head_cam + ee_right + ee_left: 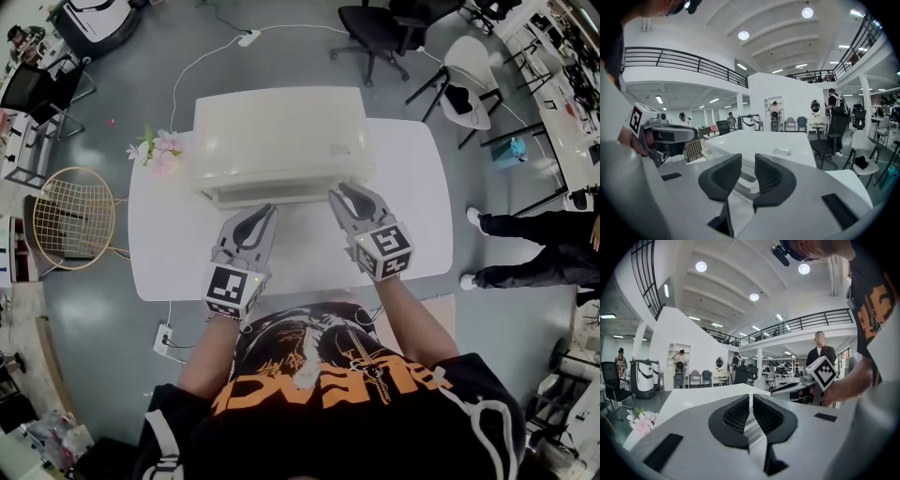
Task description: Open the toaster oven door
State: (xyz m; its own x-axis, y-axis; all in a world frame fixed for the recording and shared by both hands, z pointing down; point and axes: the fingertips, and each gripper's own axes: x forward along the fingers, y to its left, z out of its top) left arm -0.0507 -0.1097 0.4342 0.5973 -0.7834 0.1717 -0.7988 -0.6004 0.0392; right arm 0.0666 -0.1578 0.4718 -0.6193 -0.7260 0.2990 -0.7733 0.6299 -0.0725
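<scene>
The oven [277, 139] stands at the far middle of the table [169, 244], its front towards the person. Right claw [339, 192]: jaws apart, empty, tips at the front's lower edge, right end. Left claw [268, 212]: jaws a slit apart, empty, just short of the front, left of centre. The door is foreshortened from above and its handle is indistinct. Contact cannot be confirmed.
</scene>
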